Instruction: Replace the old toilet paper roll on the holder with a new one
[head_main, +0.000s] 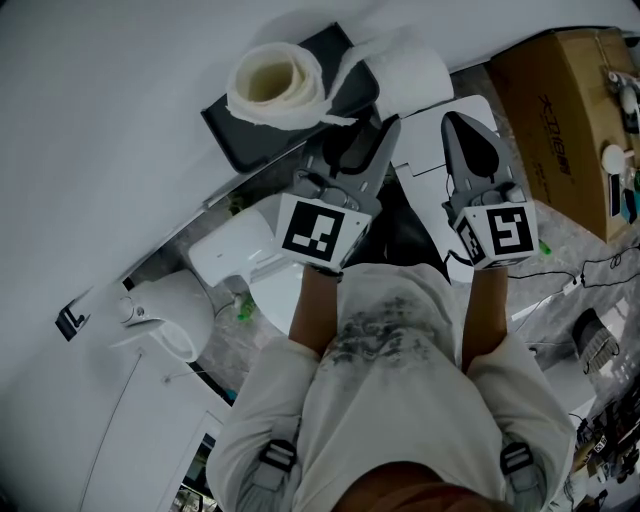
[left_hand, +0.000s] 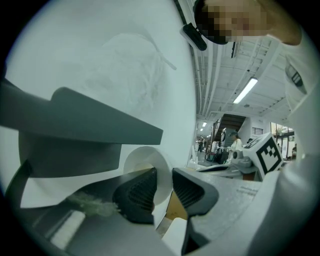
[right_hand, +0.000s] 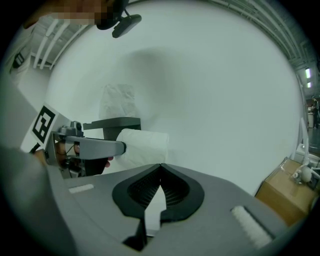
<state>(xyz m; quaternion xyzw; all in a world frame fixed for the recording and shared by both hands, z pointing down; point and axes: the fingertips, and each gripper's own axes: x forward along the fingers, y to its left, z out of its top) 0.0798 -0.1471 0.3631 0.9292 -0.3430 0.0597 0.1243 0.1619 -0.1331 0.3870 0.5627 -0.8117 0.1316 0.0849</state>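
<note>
1 smooth white roll (head_main: 405, 70) sits pinched between ribbed black fingers (left_hand: 137, 192).

- A loosely wound roll (head_main: 270, 85), white and hollow-centred, stood on end atop the dark holder (head_main: 235, 140).
- A second roll (head_main: 412, 75), white and fuller, lay level at the holder's right end.

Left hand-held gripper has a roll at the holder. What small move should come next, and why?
Probably keep the left hand-held gripper clamped and ease the roll sideways along the holder: its jaws pinch the roll's wall under the holder's shelf, and the right hand-held gripper is shut and empty.
</note>
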